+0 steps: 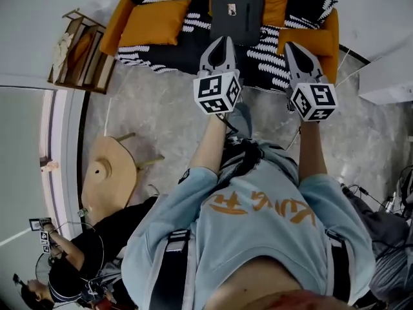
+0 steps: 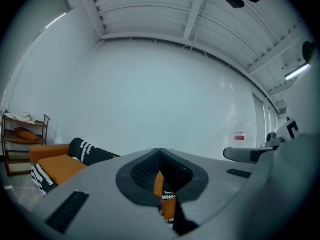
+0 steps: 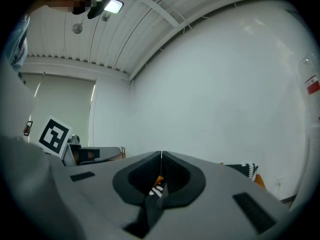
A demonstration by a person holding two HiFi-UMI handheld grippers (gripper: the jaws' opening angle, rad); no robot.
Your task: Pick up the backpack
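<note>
A dark grey backpack stands upright against the back of an orange sofa at the top of the head view. My left gripper points at the sofa just below the backpack's left side, jaws shut and empty. My right gripper is level with it, to the right of the backpack, also shut and empty. In the left gripper view the jaws meet at the tip, with the sofa at the lower left. The right gripper faces a white wall.
A black-and-white patterned blanket covers the sofa seat, with an orange cushion at the left. A wooden shelf stands left of the sofa. A round wooden stool and a seated person are at the lower left. Cables lie at the right.
</note>
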